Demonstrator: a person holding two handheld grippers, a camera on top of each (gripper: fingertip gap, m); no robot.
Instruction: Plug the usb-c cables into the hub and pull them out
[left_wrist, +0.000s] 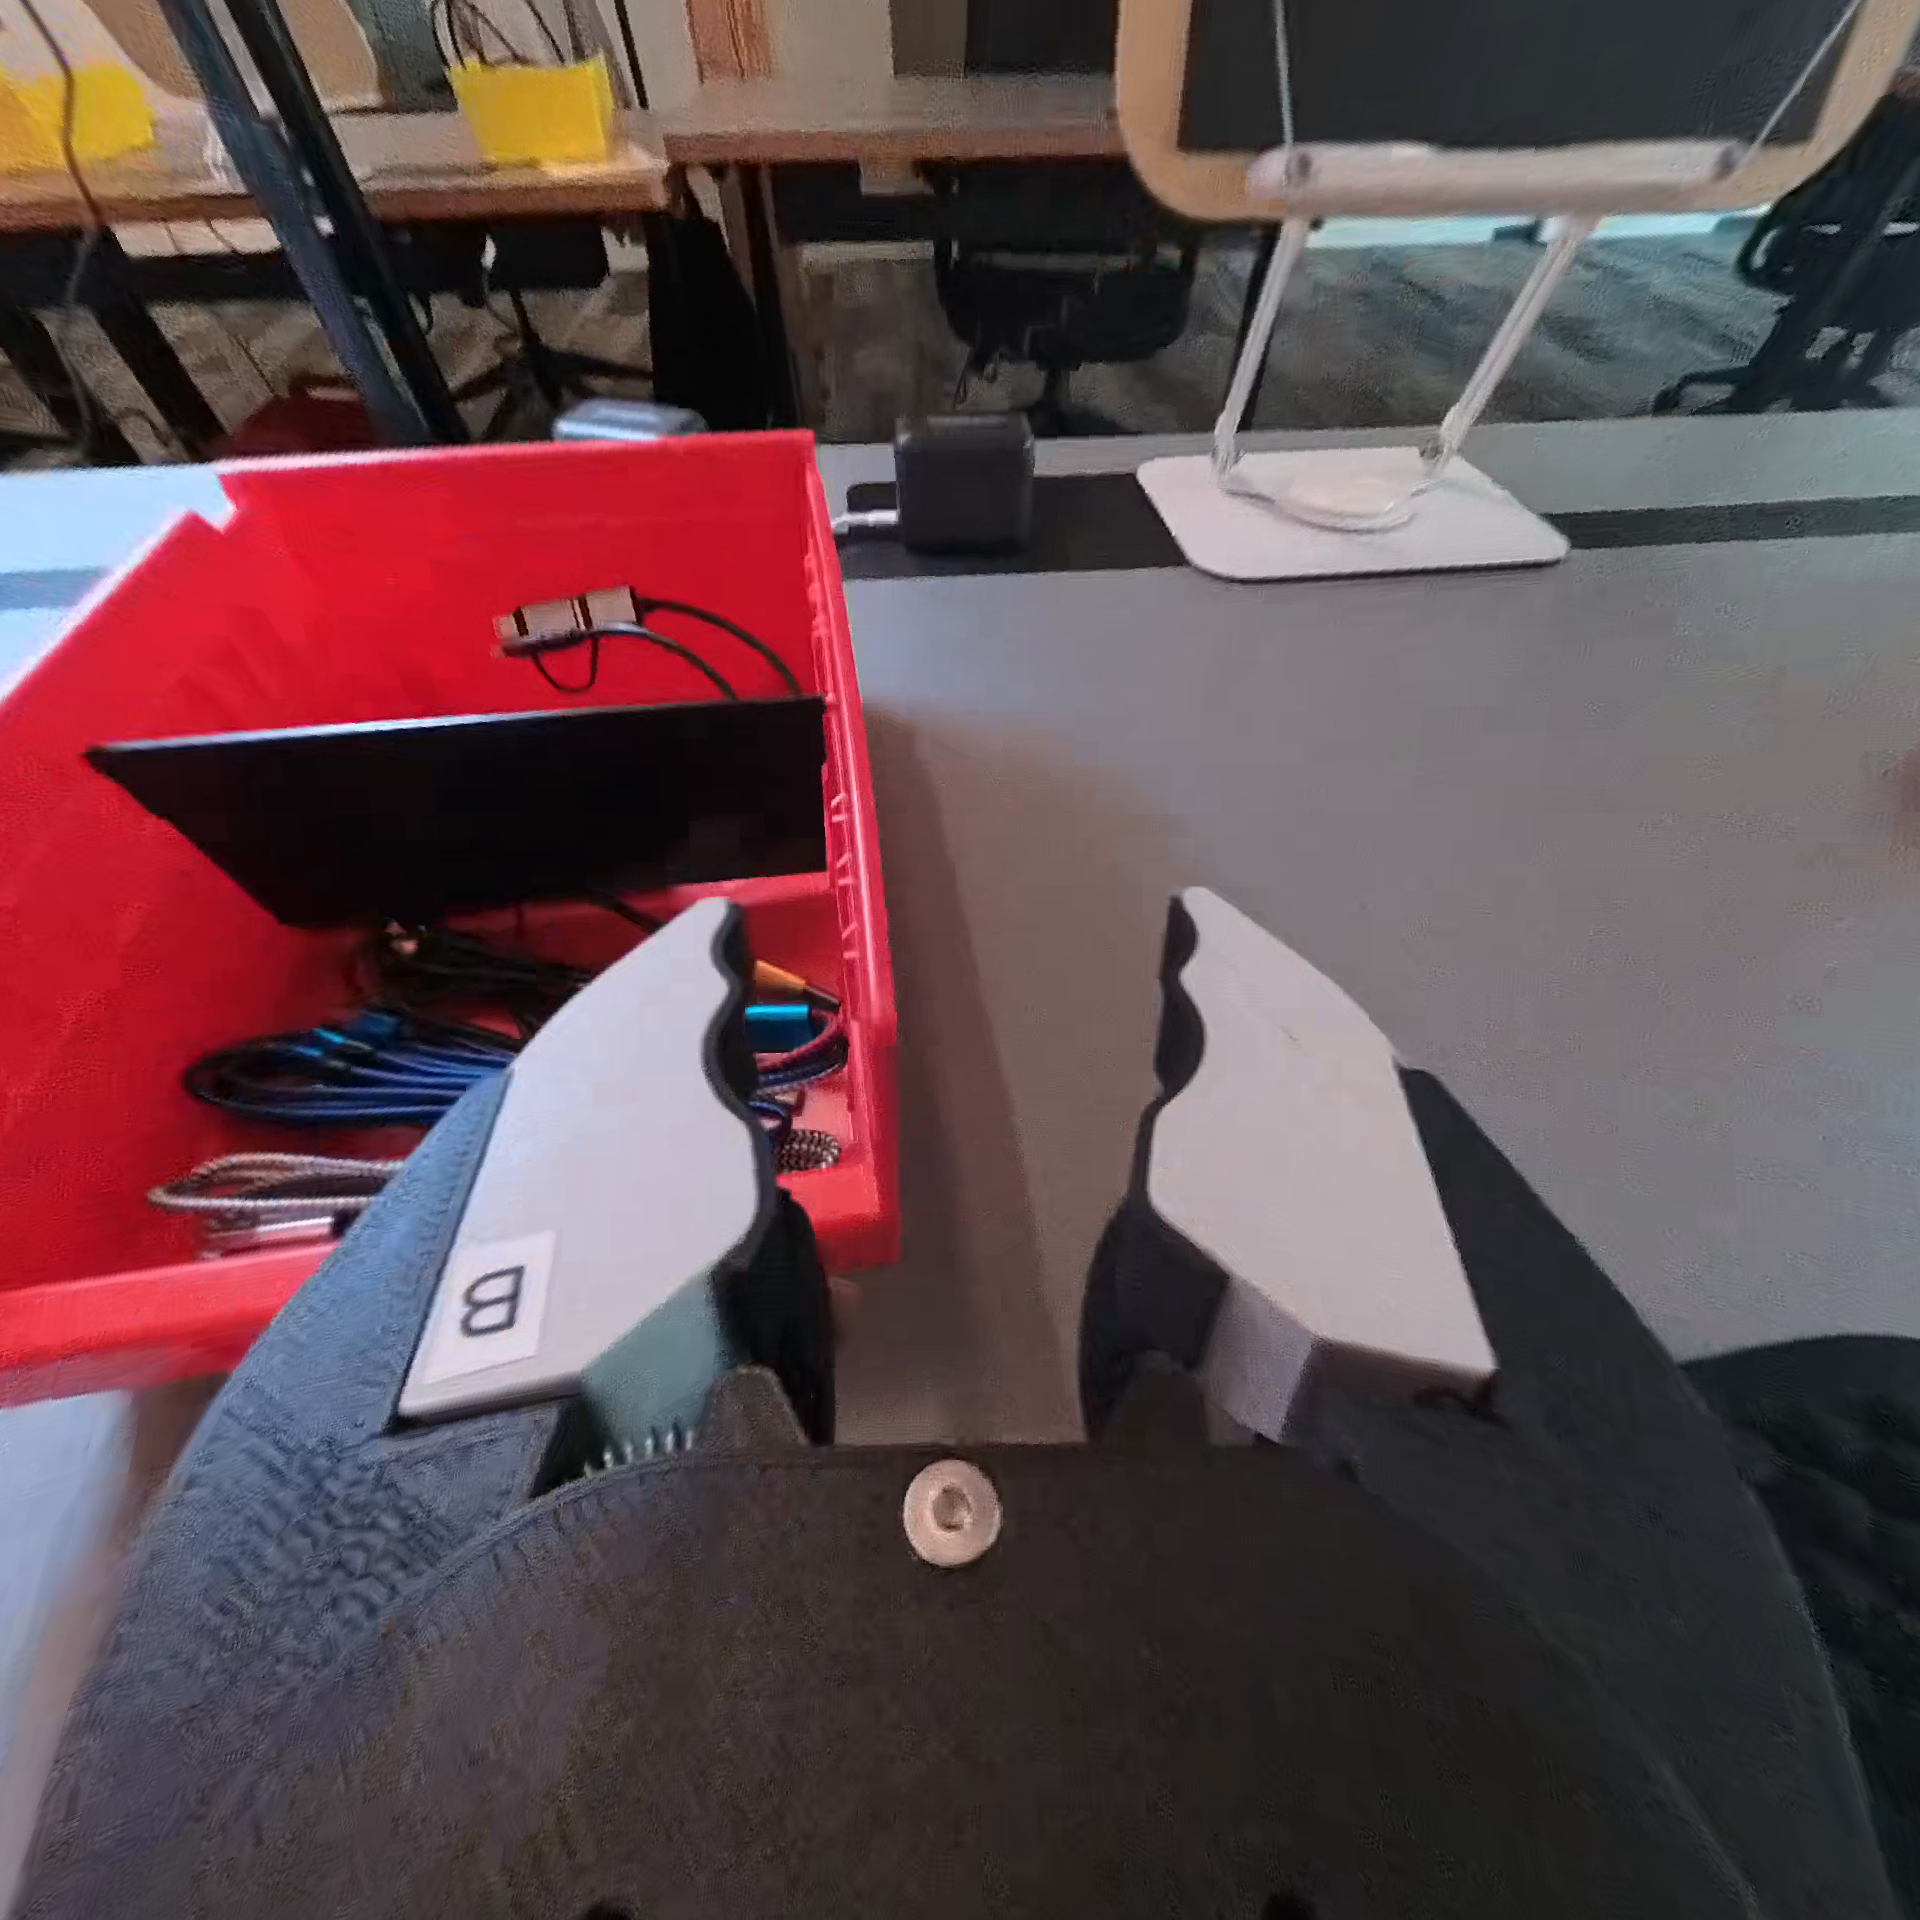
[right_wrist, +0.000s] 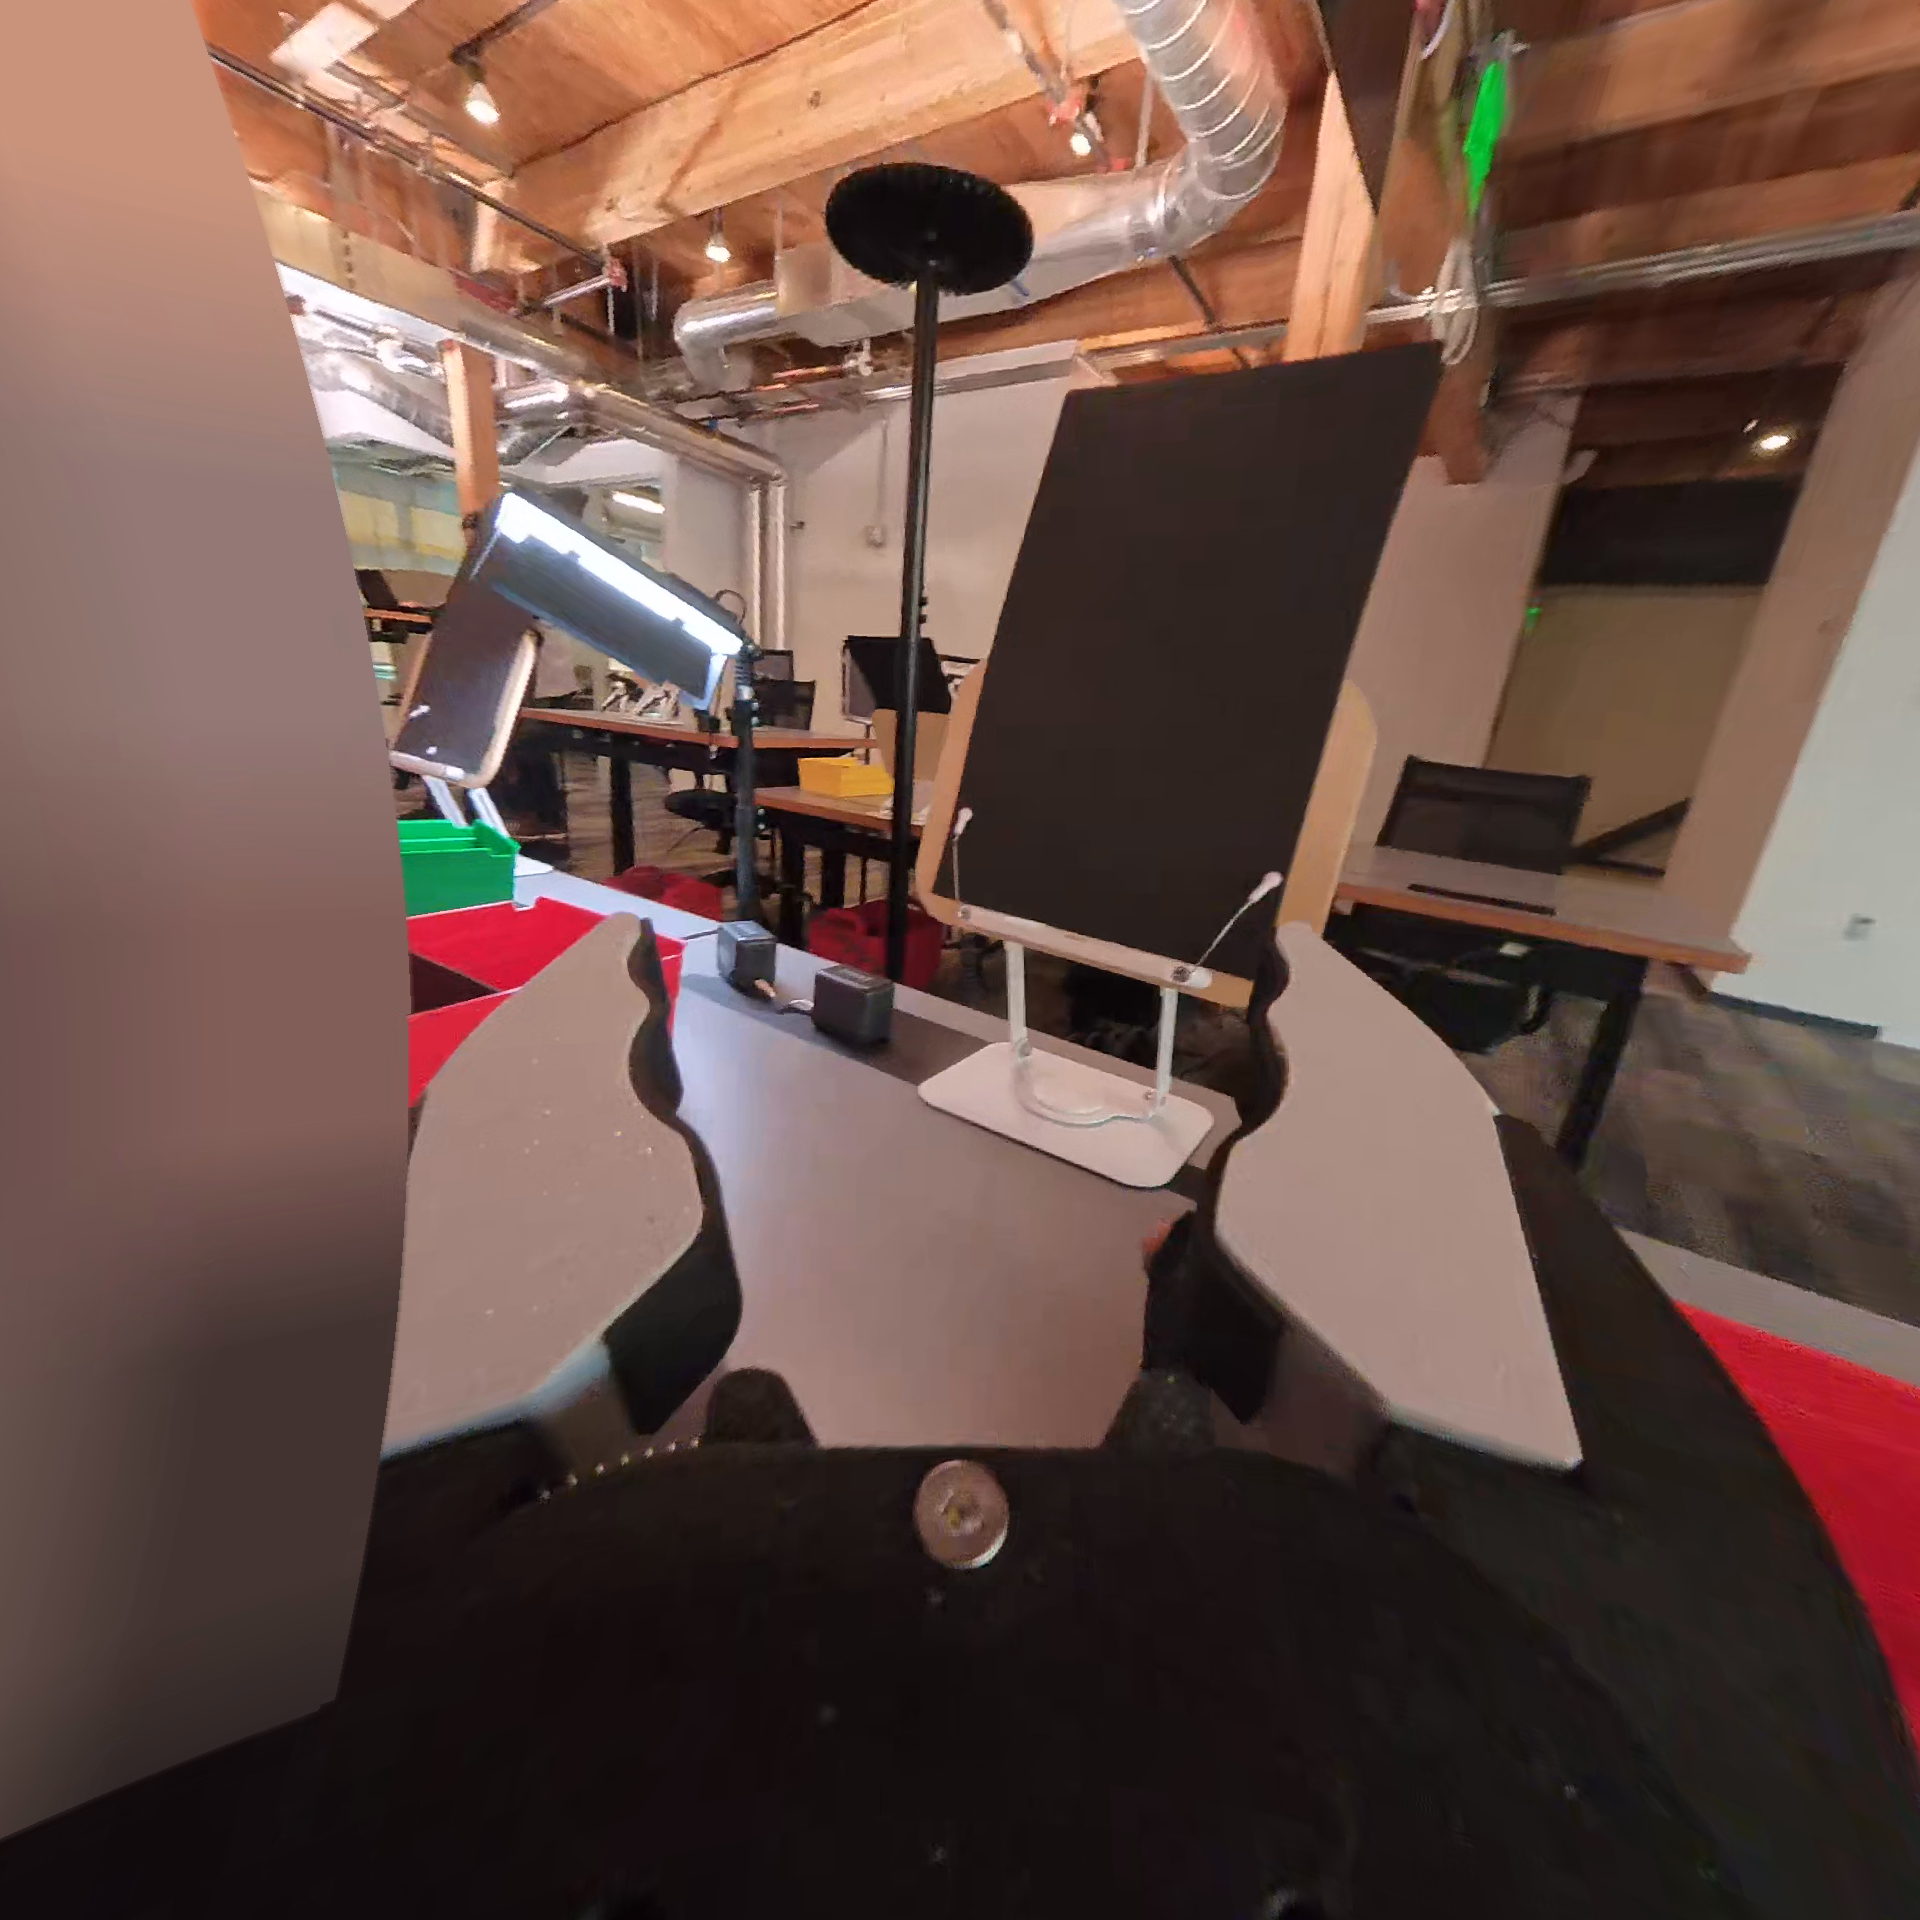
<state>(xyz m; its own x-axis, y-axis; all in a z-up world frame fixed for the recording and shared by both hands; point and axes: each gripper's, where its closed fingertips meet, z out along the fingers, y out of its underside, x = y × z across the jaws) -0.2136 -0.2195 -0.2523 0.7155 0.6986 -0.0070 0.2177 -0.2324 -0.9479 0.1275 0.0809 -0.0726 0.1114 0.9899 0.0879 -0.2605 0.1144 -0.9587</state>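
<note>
A red bin (left_wrist: 868, 935) stands on the grey table at the left. Its far compartment holds small silver hubs (left_wrist: 566, 620) with thin black leads. Its near compartment holds coiled cables (left_wrist: 353, 1065): blue, black, silver braided and a red braided one with a blue plug. A black divider (left_wrist: 488, 800) splits the bin. My left gripper (left_wrist: 956, 925) is open and empty, above the bin's right wall. My right gripper (right_wrist: 961, 956) is open and empty, held above the table and facing the tablet stand. The bin's red corner (right_wrist: 488, 956) shows in the right wrist view.
A dark tablet on a white stand (left_wrist: 1351, 514) sits at the table's far edge; it also shows in the right wrist view (right_wrist: 1081, 1112). A black charger block (left_wrist: 964, 480) sits beside it. A red surface (right_wrist: 1829, 1475) lies at the right. Grey table (left_wrist: 1455, 831) lies right of the bin.
</note>
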